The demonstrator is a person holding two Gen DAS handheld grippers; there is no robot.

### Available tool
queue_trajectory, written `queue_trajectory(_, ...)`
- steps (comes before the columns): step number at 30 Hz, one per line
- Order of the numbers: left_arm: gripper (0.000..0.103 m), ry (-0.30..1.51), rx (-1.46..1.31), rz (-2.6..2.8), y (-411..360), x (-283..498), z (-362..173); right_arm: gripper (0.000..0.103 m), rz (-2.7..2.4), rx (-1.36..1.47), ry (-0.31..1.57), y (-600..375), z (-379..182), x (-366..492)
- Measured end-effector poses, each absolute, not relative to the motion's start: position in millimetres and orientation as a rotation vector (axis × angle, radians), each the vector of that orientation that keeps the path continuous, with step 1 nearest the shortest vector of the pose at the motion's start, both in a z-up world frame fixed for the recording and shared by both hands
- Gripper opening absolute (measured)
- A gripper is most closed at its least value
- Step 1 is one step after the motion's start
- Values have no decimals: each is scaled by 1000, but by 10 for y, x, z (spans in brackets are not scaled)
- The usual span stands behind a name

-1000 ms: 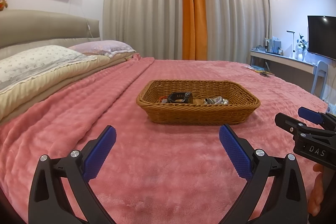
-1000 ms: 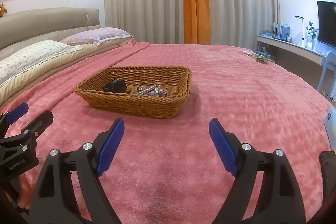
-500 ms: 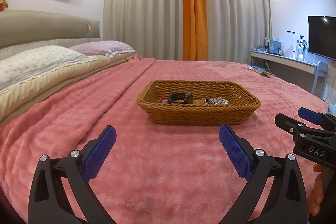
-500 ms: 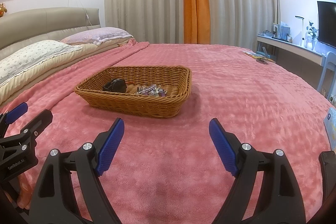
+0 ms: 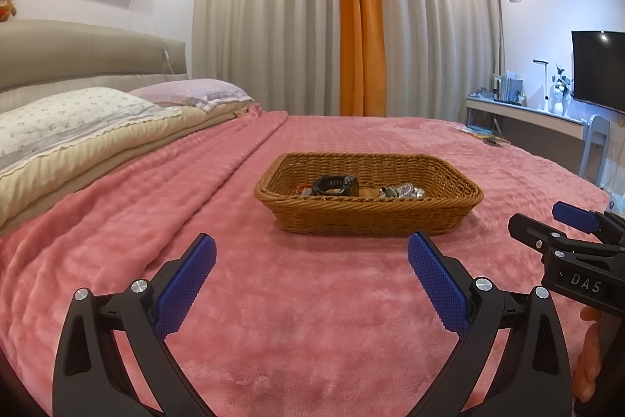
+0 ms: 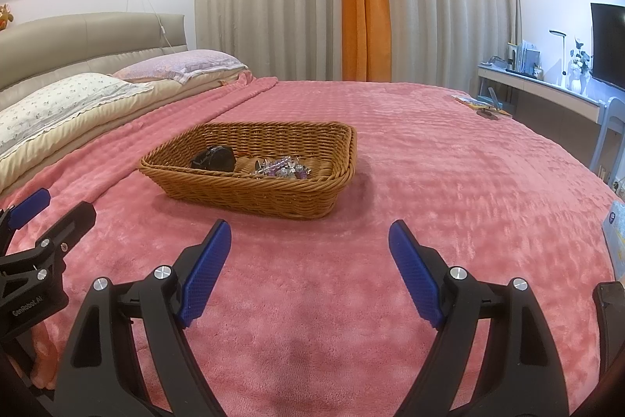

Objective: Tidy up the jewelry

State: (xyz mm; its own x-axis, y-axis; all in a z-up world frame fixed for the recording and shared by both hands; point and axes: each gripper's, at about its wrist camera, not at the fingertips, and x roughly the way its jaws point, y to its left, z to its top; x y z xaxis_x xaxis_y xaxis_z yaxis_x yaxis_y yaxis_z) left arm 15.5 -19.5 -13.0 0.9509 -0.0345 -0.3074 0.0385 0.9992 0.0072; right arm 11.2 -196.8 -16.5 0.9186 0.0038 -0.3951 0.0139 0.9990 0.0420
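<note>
A brown wicker basket [image 5: 461,200] sits on the pink bedspread ahead of both grippers; it also shows in the right wrist view [image 6: 250,196]. Inside lie a black watch [image 5: 336,184], which also shows in the right wrist view [image 6: 214,159], and a pile of silver and purple jewelry [image 5: 400,191], also in the right wrist view [image 6: 281,169]. My left gripper [image 5: 311,266] is open and empty, low over the bedspread short of the basket. My right gripper [image 6: 309,253] is open and empty, to the right of the left one, which shows at this view's left edge [image 6: 35,221].
Pillows [image 5: 74,120] and a padded headboard run along the left. Curtains [image 5: 351,22] hang behind the bed. A desk [image 6: 547,92] with a lamp and a TV stands at the right. A book [image 6: 480,104] lies near the bed's far right edge.
</note>
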Motion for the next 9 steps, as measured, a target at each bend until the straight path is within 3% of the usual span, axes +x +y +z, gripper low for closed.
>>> queue_trajectory(9,96,313,0,-43,-146,182,-130,79,-5,45,407,-1965,-164,113)
